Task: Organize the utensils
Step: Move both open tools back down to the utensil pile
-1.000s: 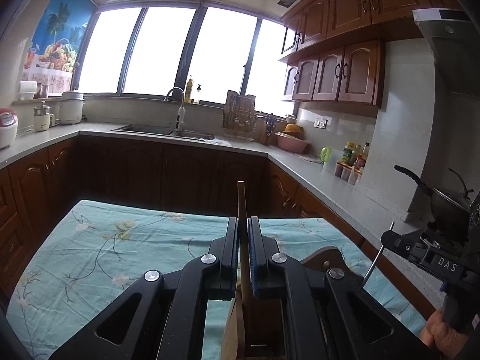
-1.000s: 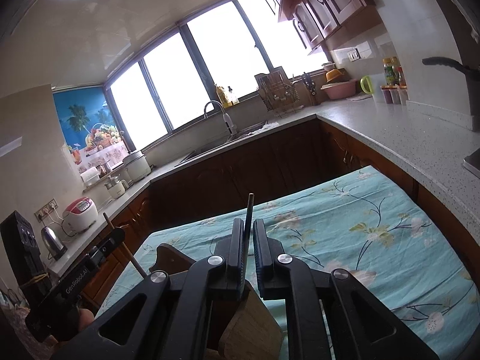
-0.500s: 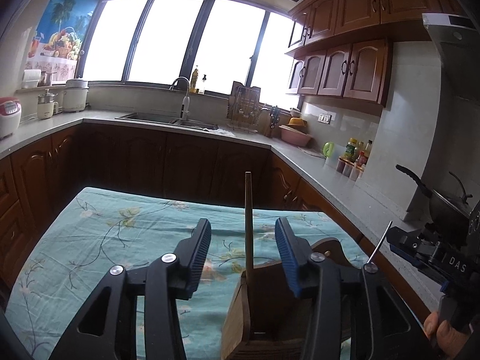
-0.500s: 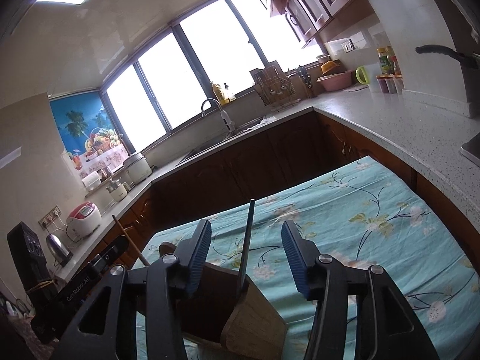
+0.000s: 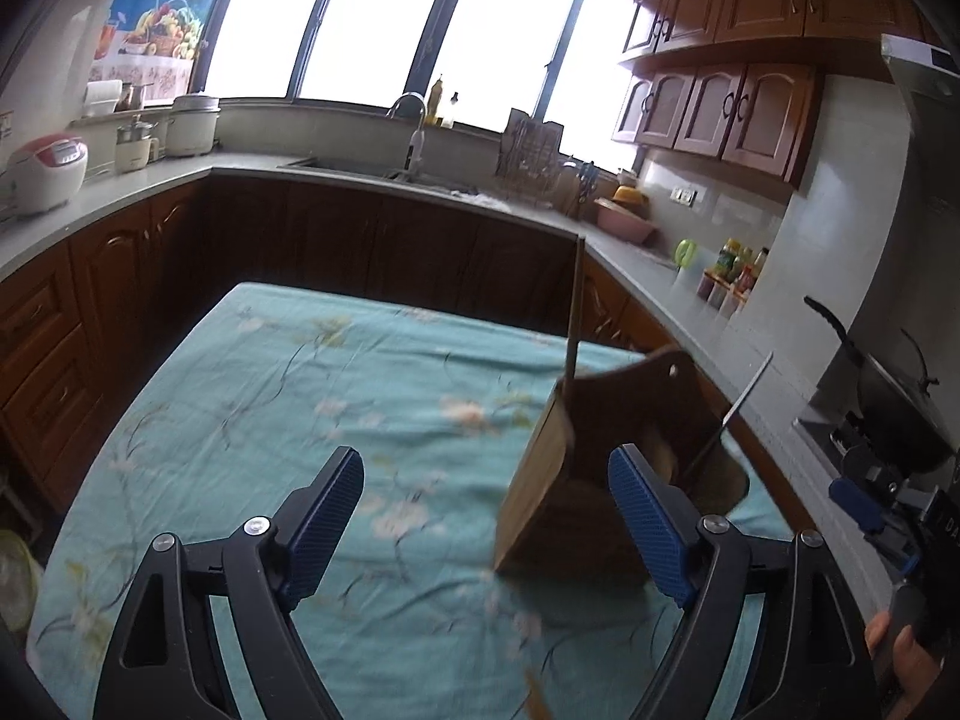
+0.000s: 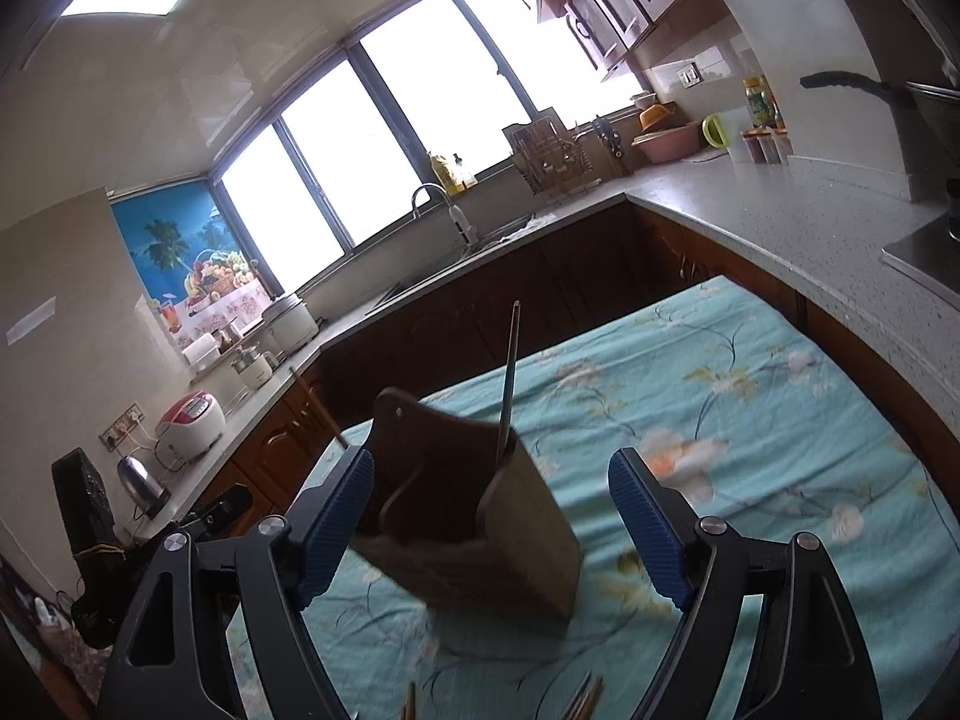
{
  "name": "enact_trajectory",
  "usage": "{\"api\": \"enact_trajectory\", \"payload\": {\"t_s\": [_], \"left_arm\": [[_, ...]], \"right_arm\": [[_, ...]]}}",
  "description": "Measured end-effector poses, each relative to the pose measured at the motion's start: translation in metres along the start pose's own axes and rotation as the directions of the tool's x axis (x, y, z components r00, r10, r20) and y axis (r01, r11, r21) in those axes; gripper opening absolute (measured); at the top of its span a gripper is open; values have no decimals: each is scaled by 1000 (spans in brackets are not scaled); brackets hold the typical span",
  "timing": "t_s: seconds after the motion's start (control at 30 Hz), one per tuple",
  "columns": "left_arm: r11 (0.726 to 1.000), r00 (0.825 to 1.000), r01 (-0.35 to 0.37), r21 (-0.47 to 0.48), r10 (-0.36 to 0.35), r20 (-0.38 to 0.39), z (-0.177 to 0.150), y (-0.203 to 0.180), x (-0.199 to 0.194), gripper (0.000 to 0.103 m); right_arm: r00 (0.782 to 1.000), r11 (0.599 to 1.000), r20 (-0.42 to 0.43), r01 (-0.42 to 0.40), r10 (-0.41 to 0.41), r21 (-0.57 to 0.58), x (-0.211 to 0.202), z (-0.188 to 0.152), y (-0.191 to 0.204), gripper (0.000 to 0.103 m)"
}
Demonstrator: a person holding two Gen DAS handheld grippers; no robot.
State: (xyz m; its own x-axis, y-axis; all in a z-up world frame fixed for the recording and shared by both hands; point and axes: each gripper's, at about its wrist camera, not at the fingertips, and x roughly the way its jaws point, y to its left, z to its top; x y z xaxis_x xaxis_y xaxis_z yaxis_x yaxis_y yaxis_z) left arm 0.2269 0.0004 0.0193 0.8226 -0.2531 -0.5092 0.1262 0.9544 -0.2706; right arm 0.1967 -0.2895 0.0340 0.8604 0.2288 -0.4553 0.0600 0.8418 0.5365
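Kitchen: wood cabinets, grey counter running round under big windows (image 5: pixel 384 18), sink tap (image 5: pixel 414 120) mid-top of the left view. Bench in front under a teal floral cloth (image 5: pixel 300 396)

Wooden holder (image 5: pixel 600 480) stands on the cloth, right of centre in the left view, lower centre in the right view (image 6: pixel 474 510). Tall back panel with a hole near its top, lower front wall

Two utensils upright in it:
- wooden stick (image 5: pixel 575 312), thin, at the holder's left edge in the left view, tip above the back panel; in the right view it shows left of the holder (image 6: pixel 318 408), lower part hidden behind the finger
- dark metal rod (image 6: pixel 509 384), leaning slightly, at the holder's front corner in the right view; in the left view it pokes out on the right side (image 5: pixel 735 414)

Left hand-held gripper (image 5: pixel 486 516): jaws wide apart, holding nothing. Its right blue pad (image 5: pixel 648 528) overlaps the holder's front in frame, can't tell if it touches; left pad is over bare cloth

Right hand-held gripper (image 6: pixel 491 519): jaws wide apart, nothing held. Holder sits between the pads in frame, left pad (image 6: pixel 336 516) overlaps its left edge, contact unclear. From the left view this gripper is at the lower right edge (image 5: pixel 870 498), well right of the holder

More stick tips (image 6: pixel 585 699) at the bottom edge of the right view, blurred

Background: rice cooker (image 5: pixel 45 171) on the counter at far left, pan (image 5: pixel 888 384) on the stove at right, spice jars (image 5: pixel 729 282) by the wall
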Motion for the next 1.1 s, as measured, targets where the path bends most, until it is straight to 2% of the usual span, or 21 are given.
{"api": "enact_trajectory", "payload": {"t_s": [0.33, 0.53, 0.9, 1.03, 1.1], "left_arm": [[999, 990, -46, -16, 44, -137, -44, 14, -74, 84], [999, 982, -50, -17, 46, -183, -63, 13, -102, 84], [998, 961, -58, -31, 47, -273, -94, 17, -102, 82], [999, 953, -47, -12, 41, -301, -100, 10, -93, 77], [999, 949, -42, 11, 43, -311, -102, 5, -88, 74]], "right_arm": [[998, 997, -38, 45, -48, -68, -46, -39, 16, 83], [995, 996, -73, 59, -64, -69, -62, -62, 12, 83], [982, 992, -148, 114, -121, -55, -70, -103, -3, 83], [972, 991, -198, 119, -131, -68, -61, -116, -3, 81], [966, 989, -216, 123, -138, -81, -57, -122, -2, 77]]}}
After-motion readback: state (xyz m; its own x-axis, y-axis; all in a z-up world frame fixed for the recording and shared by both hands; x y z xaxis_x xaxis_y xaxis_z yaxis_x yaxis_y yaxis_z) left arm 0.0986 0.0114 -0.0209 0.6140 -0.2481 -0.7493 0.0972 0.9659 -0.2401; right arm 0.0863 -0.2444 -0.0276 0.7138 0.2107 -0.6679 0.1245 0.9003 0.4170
